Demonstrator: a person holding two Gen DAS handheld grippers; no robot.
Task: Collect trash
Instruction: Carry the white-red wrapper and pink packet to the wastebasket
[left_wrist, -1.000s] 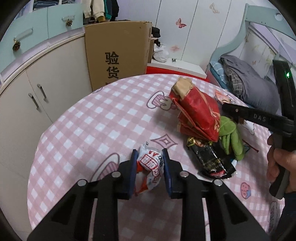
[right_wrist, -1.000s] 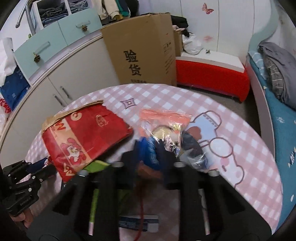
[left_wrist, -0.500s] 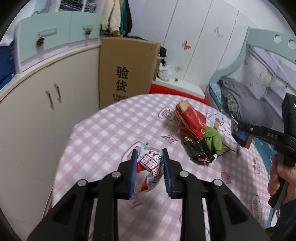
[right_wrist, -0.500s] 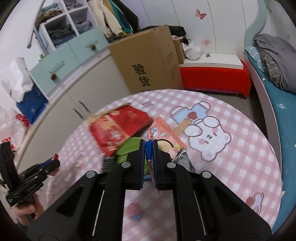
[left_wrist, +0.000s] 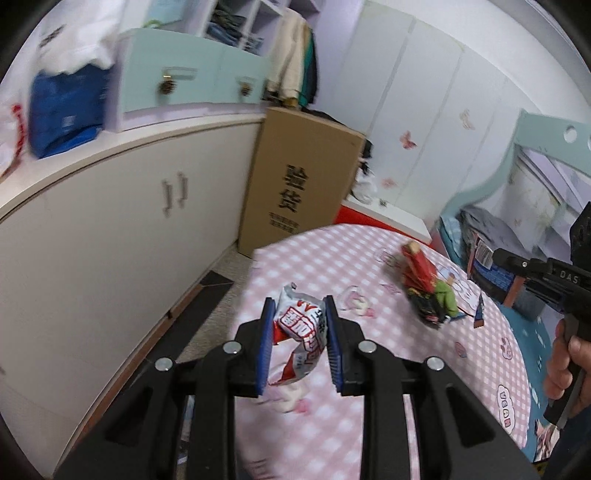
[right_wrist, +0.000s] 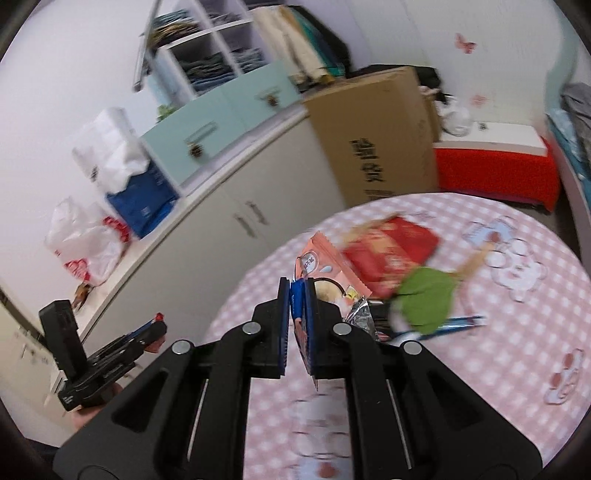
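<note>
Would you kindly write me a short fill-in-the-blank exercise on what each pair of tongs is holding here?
1. The left tongs are shut on a crumpled ____ and red wrapper.
2. The right tongs pinch a thin ____ packet.
3. The tablecloth is checked white and ____.
4. Beside the red bag lies a ____ wrapper.

Missing words: white; blue; pink; green

A crumpled white-and-red snack wrapper (left_wrist: 301, 332) hangs pinched off the table; a thin blue-and-orange packet (right_wrist: 300, 306) stands edge-on, clamped. At two o'clock, a red bag (right_wrist: 391, 247), green wrapper (right_wrist: 426, 301) and black wrapper (left_wrist: 424, 308) lie heaped together
</note>
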